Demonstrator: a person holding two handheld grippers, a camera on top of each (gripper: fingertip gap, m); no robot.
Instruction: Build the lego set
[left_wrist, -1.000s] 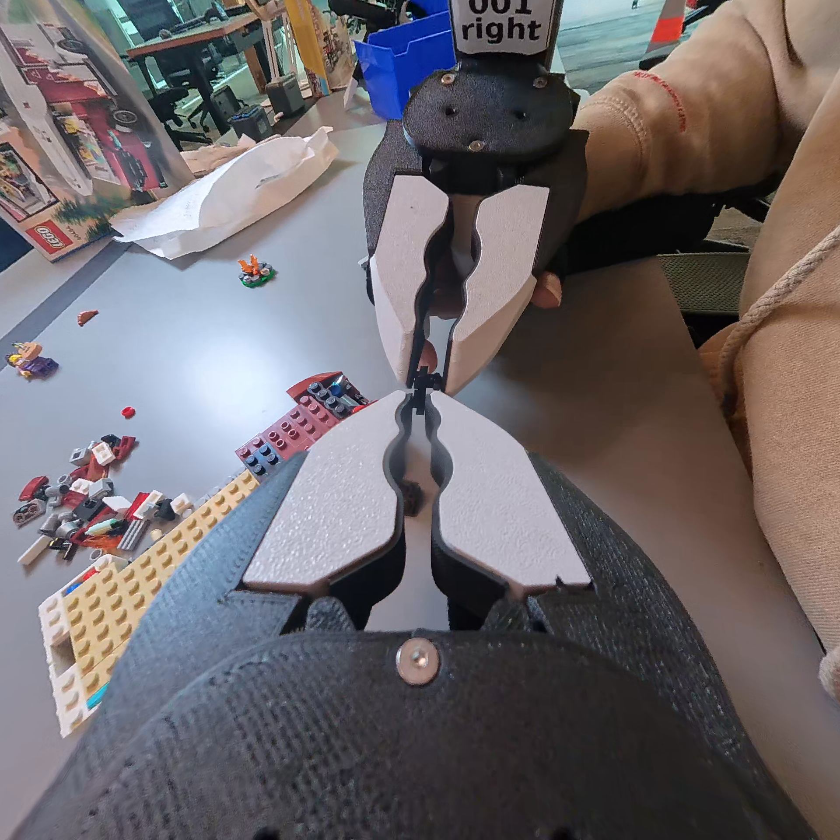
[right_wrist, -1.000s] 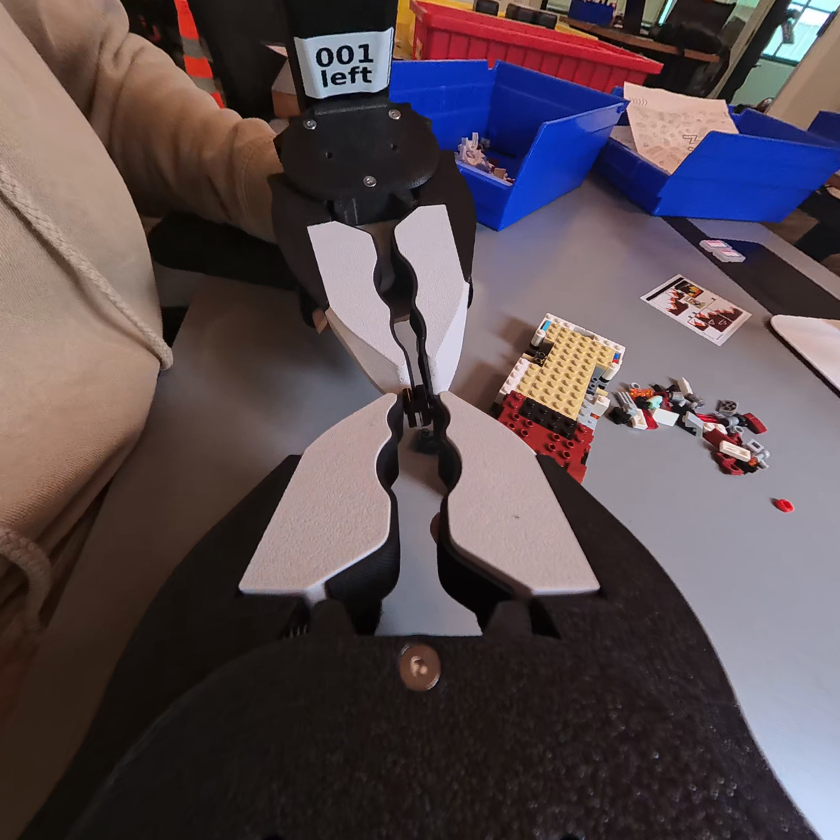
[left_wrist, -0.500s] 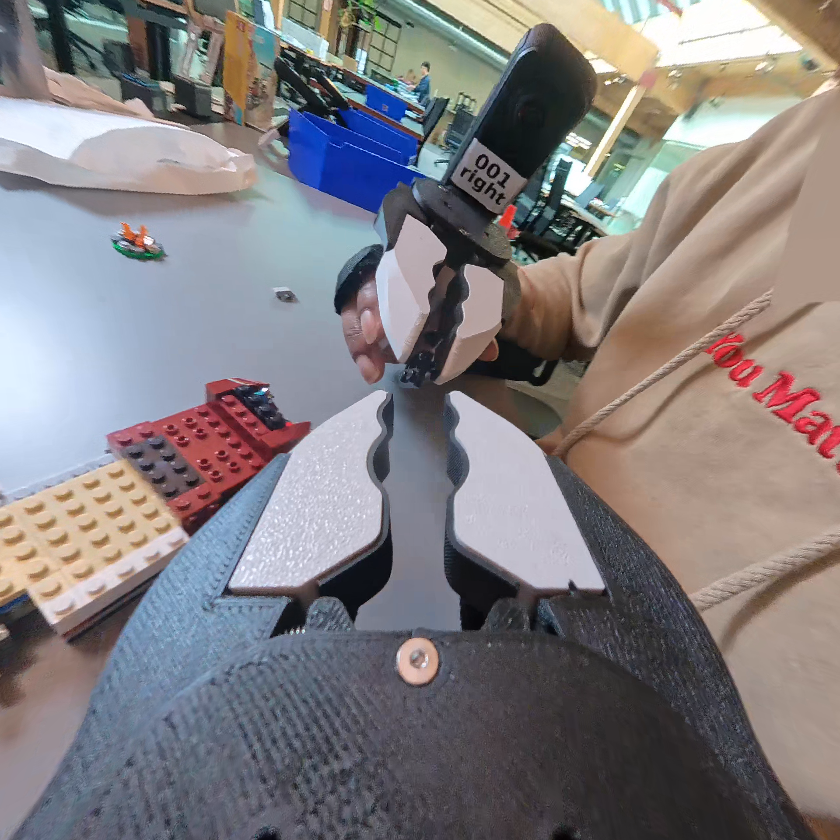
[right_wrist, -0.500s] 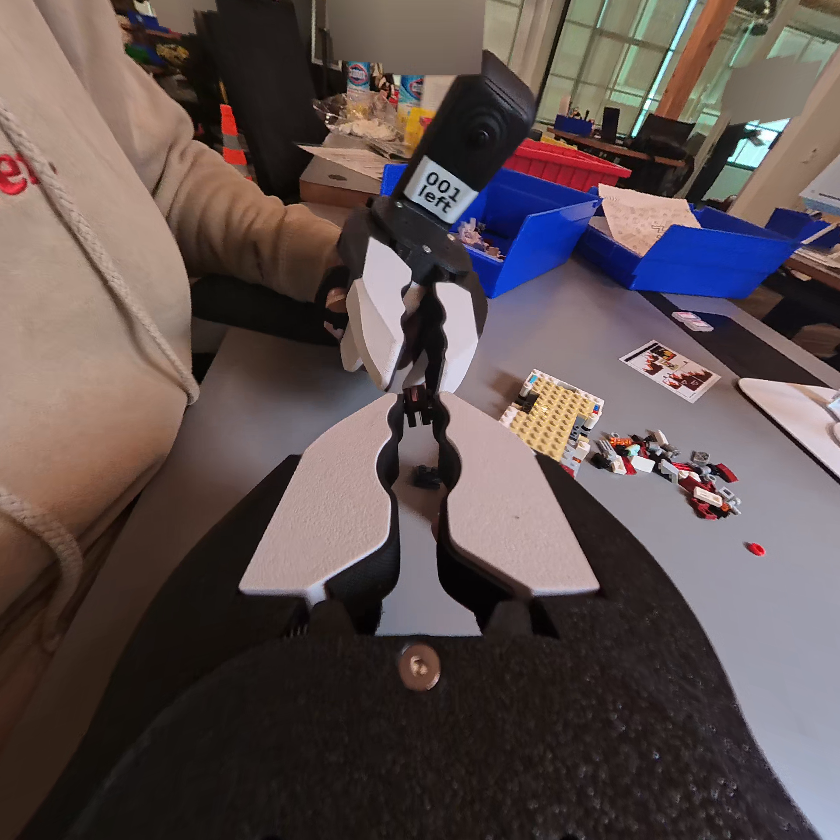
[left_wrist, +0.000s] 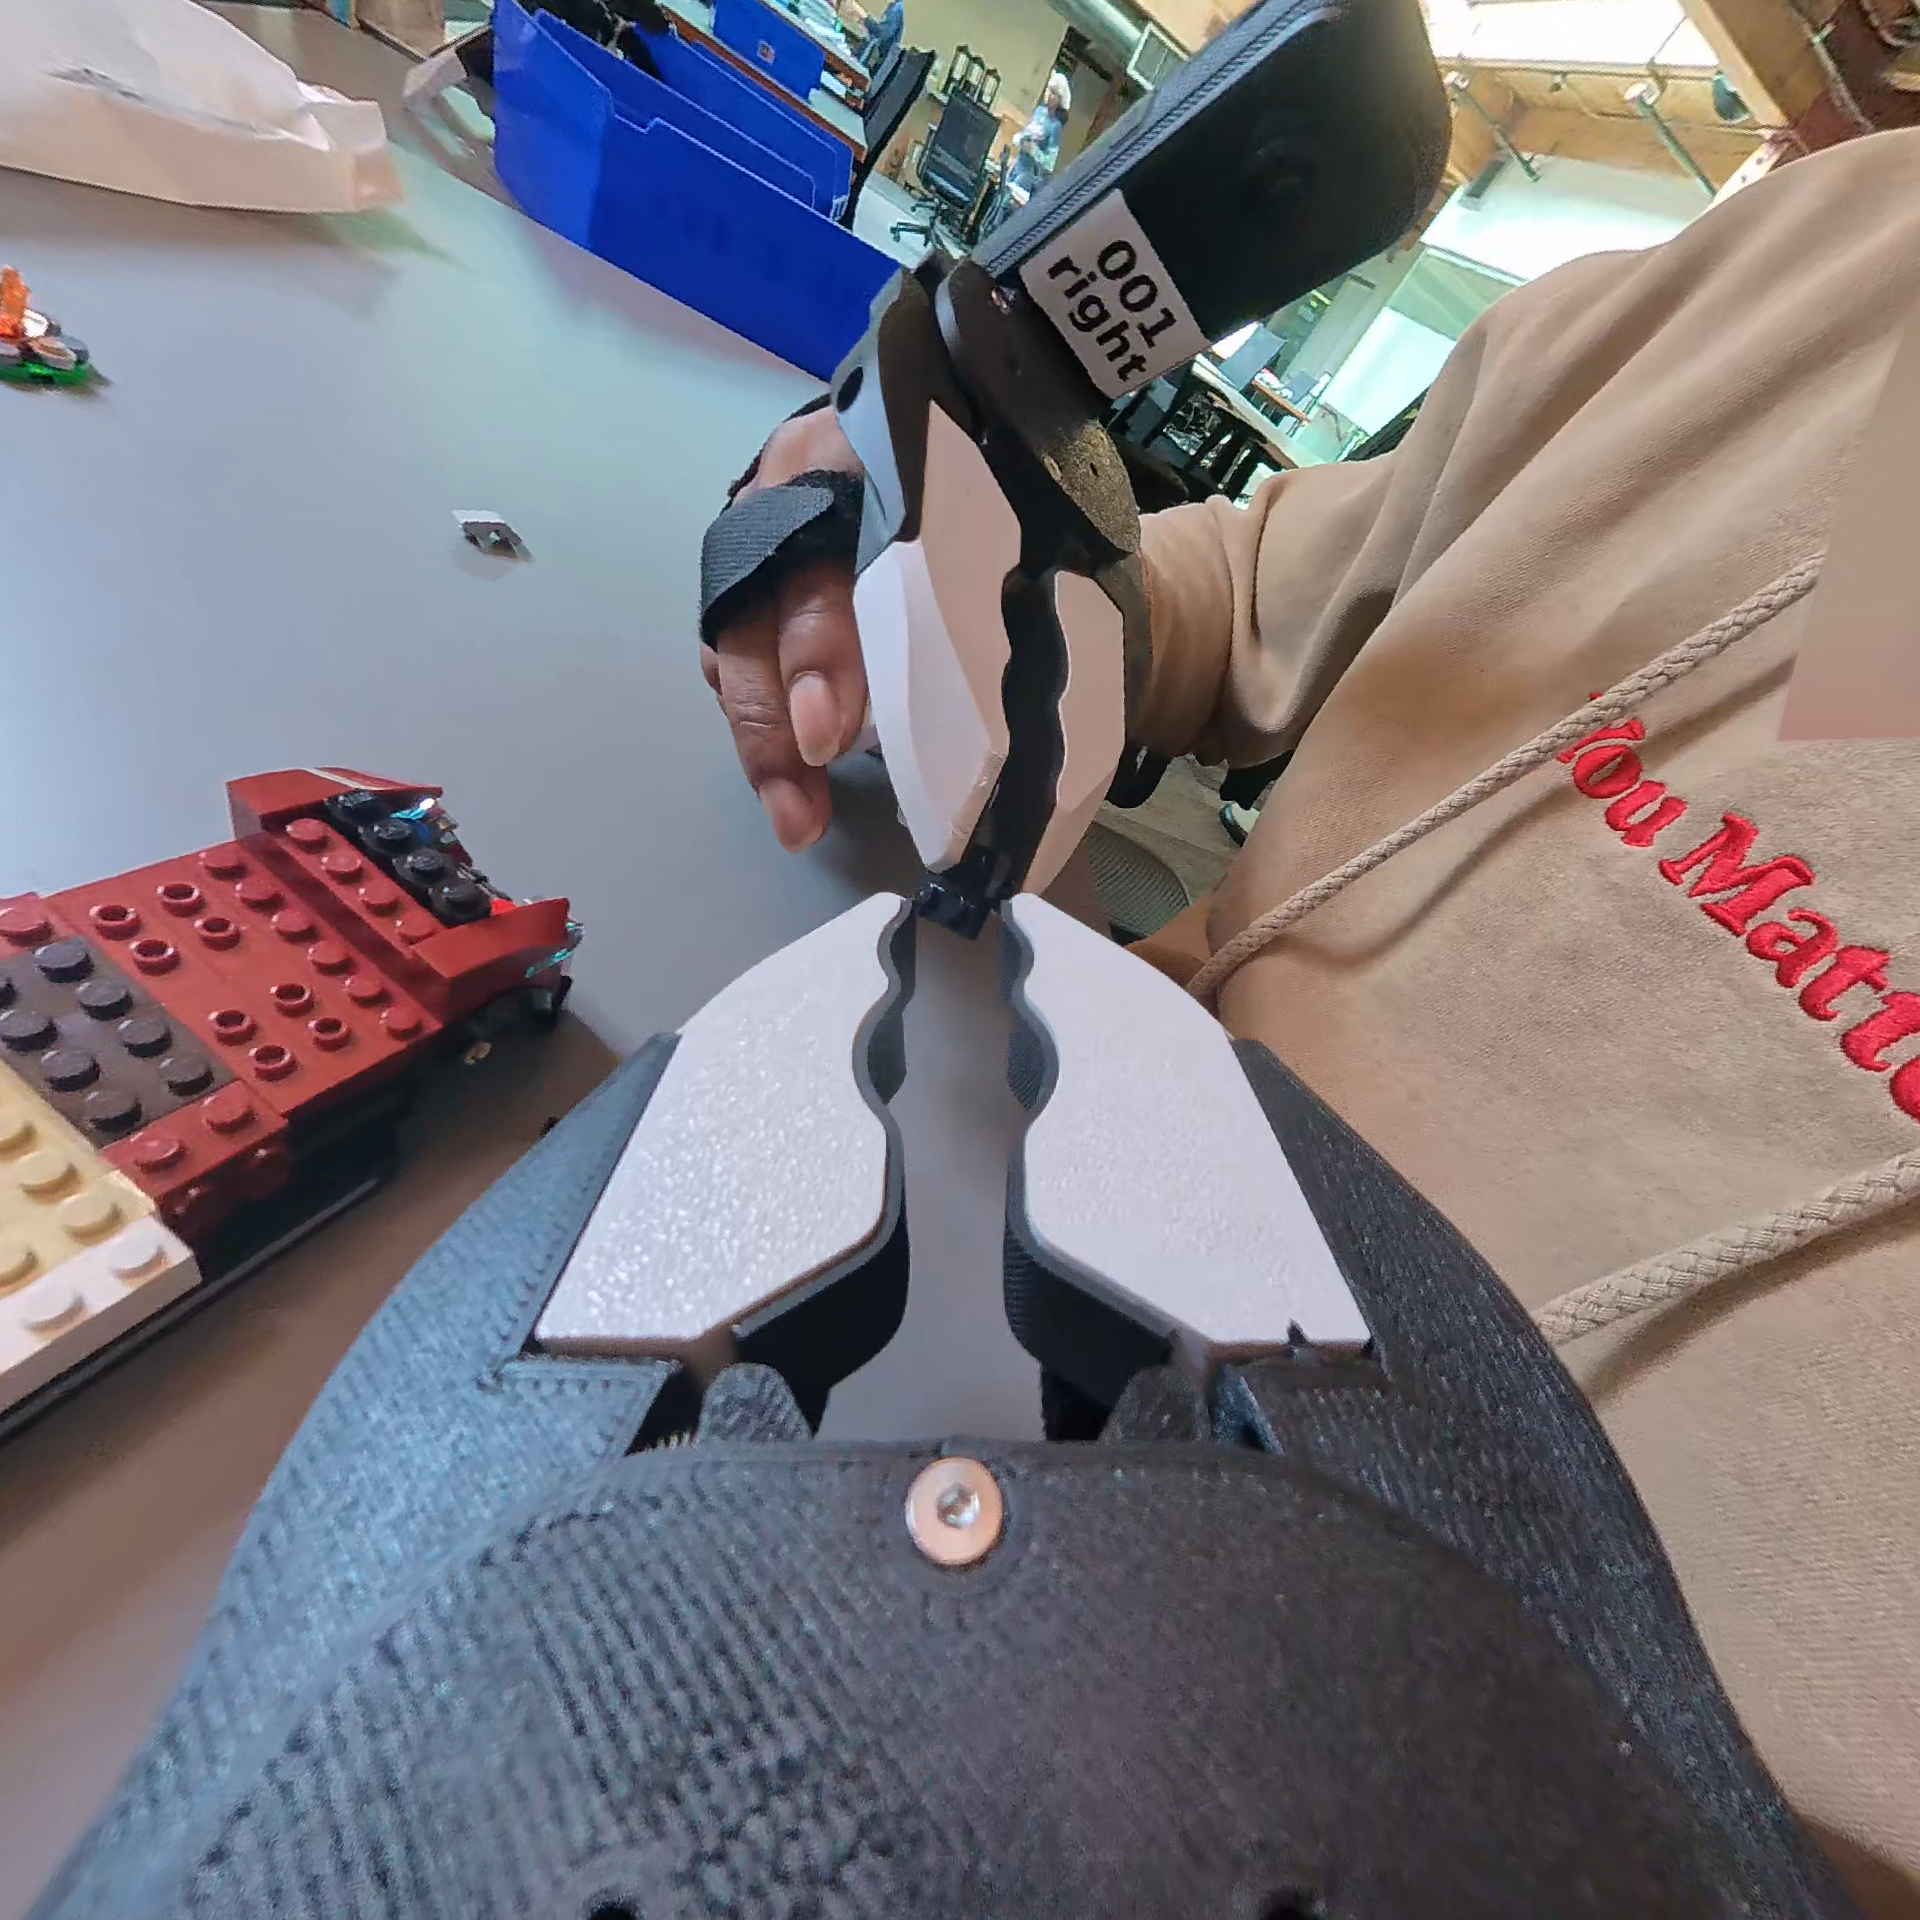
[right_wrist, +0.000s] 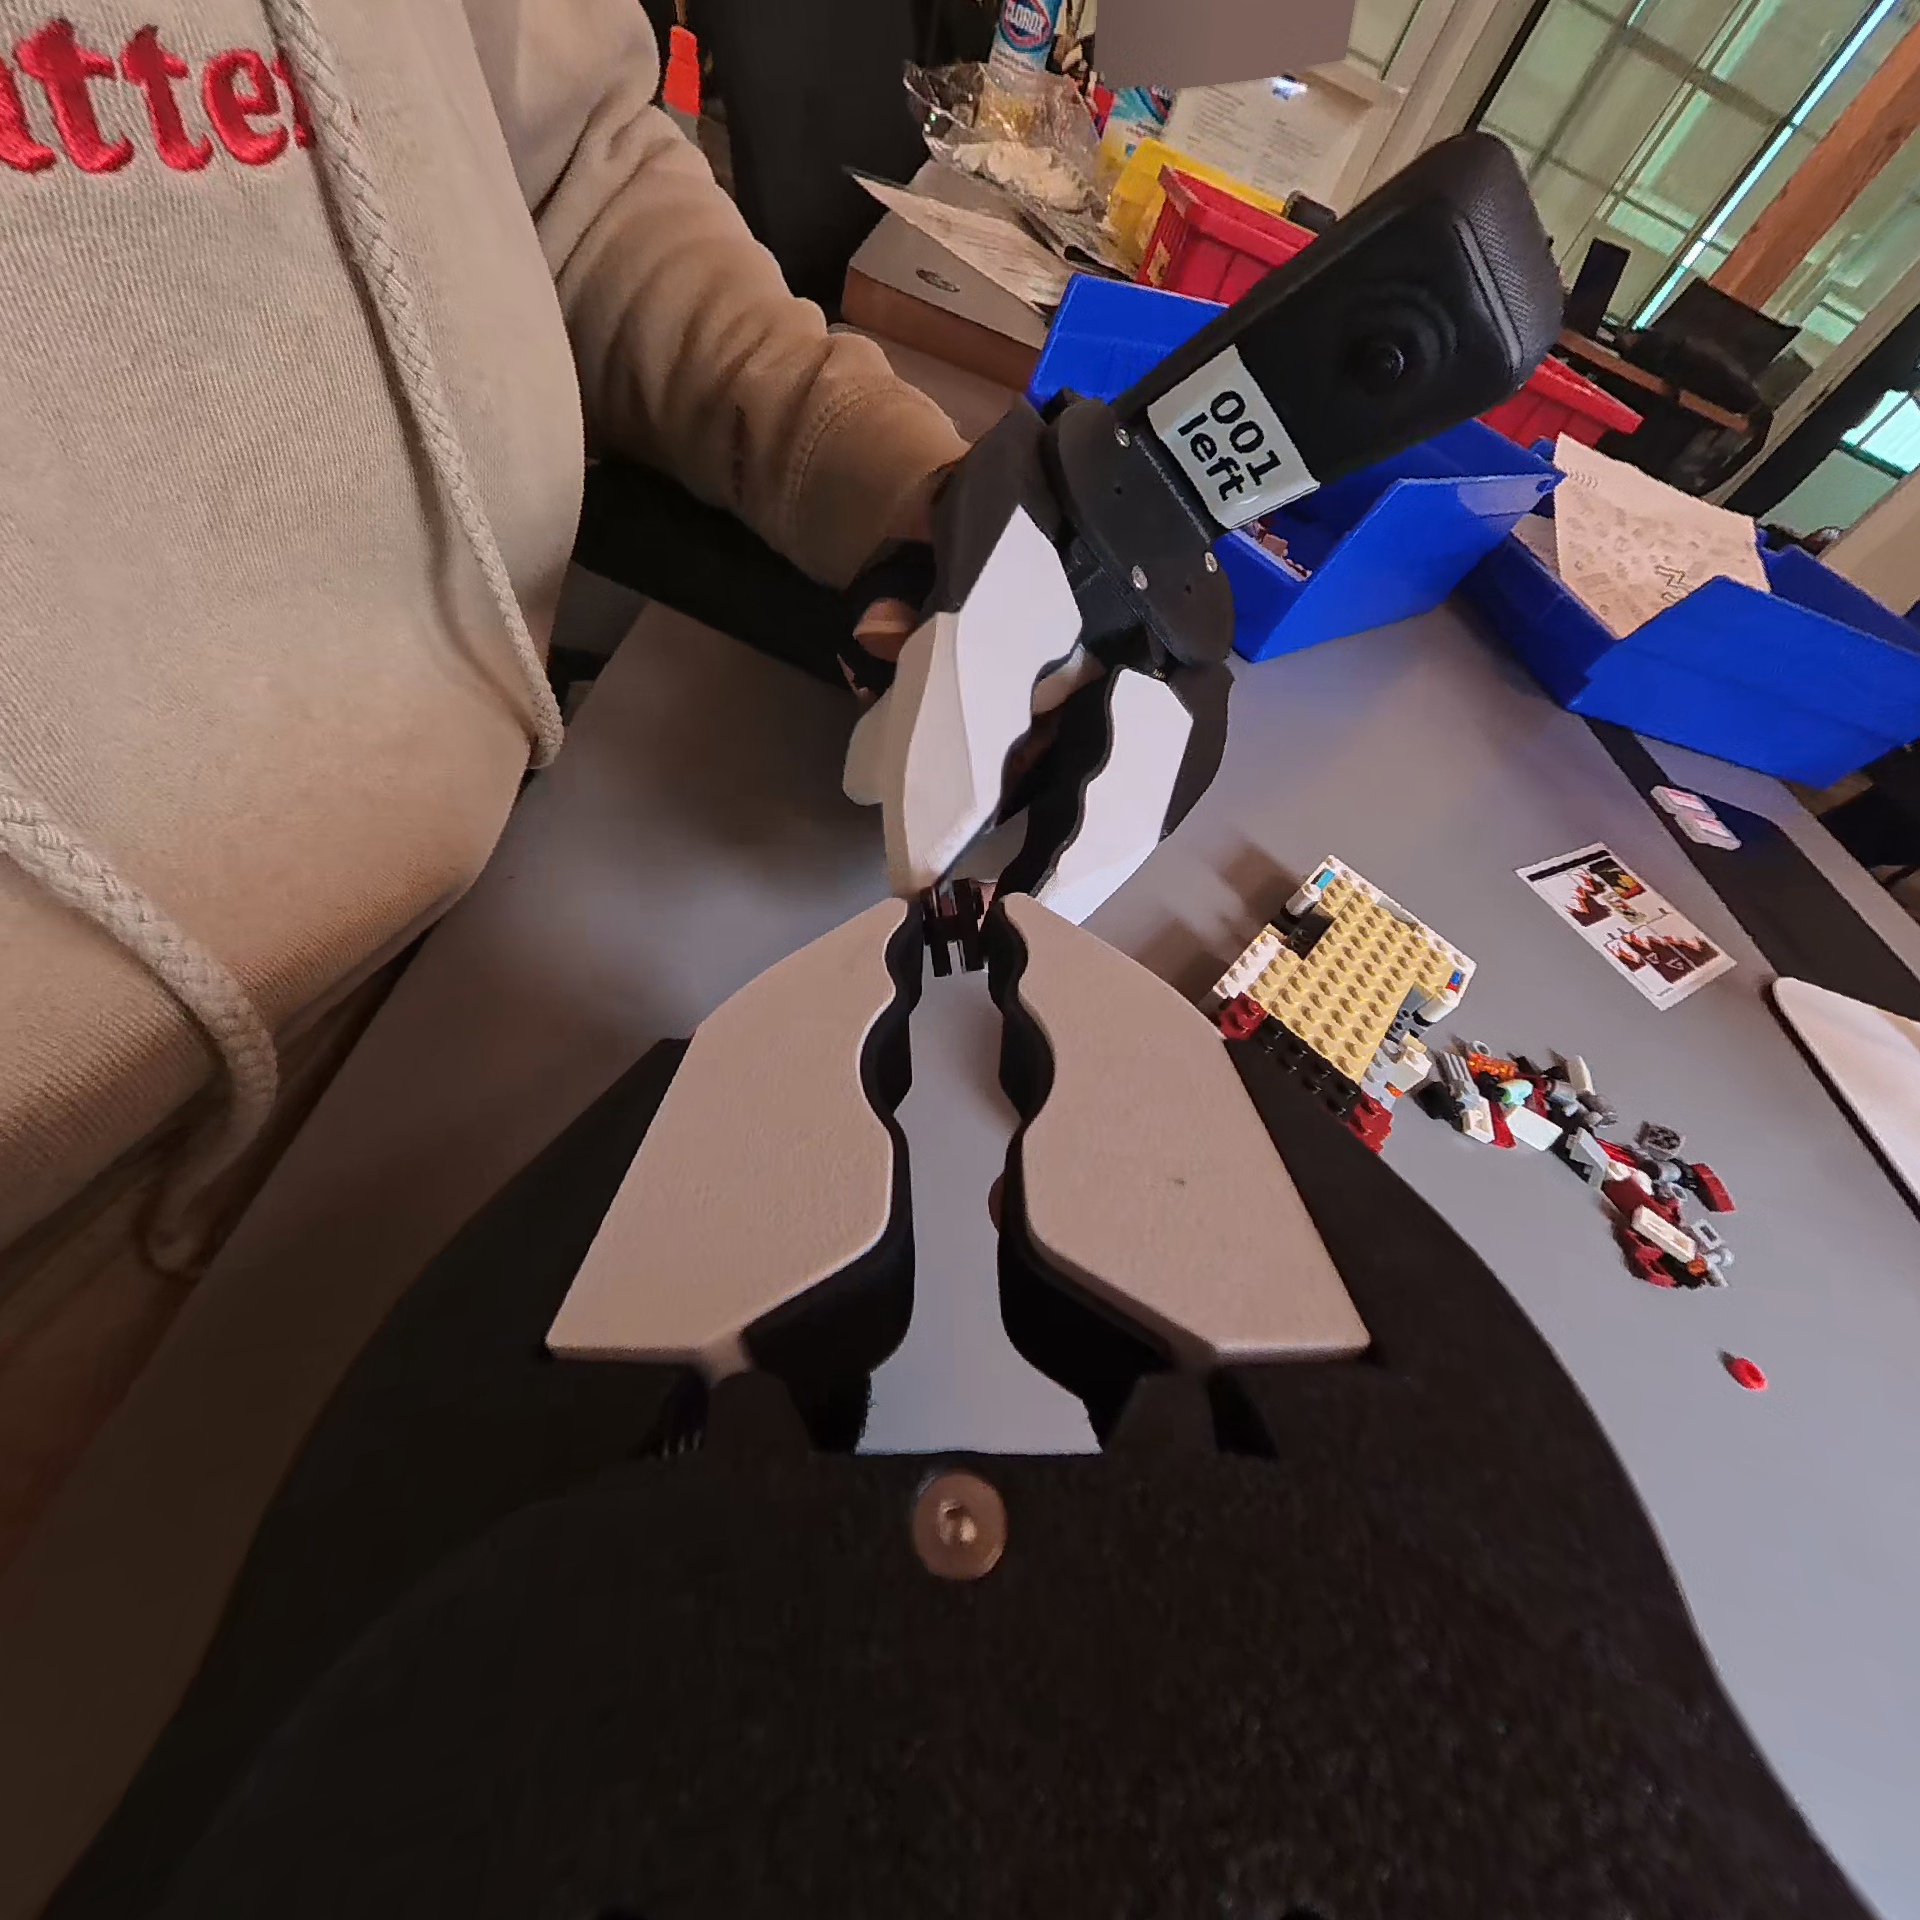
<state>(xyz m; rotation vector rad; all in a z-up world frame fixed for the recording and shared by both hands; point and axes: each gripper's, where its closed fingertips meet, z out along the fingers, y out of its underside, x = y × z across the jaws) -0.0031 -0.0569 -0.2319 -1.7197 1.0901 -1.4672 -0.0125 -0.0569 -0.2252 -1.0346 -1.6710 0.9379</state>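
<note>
So the right gripper (right_wrist: 956, 920) is clamped on a small black brick piece (right_wrist: 954, 935) held up over the grey table (left_wrist: 416, 499), while the left gripper (left_wrist: 958, 914) sits tip-to-tip with it, fingers slightly apart around that piece's end, with the half-built red and tan brick model (left_wrist: 208, 987) lying nearby.

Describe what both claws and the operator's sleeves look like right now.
Both claws match: textured black printed bodies, pale grey fingers with wavy black inner pads, one silver screw. Each carries a black camera bar with a white label. Sleeves are beige hoodie fabric; a black strap wraps one hand.
</note>
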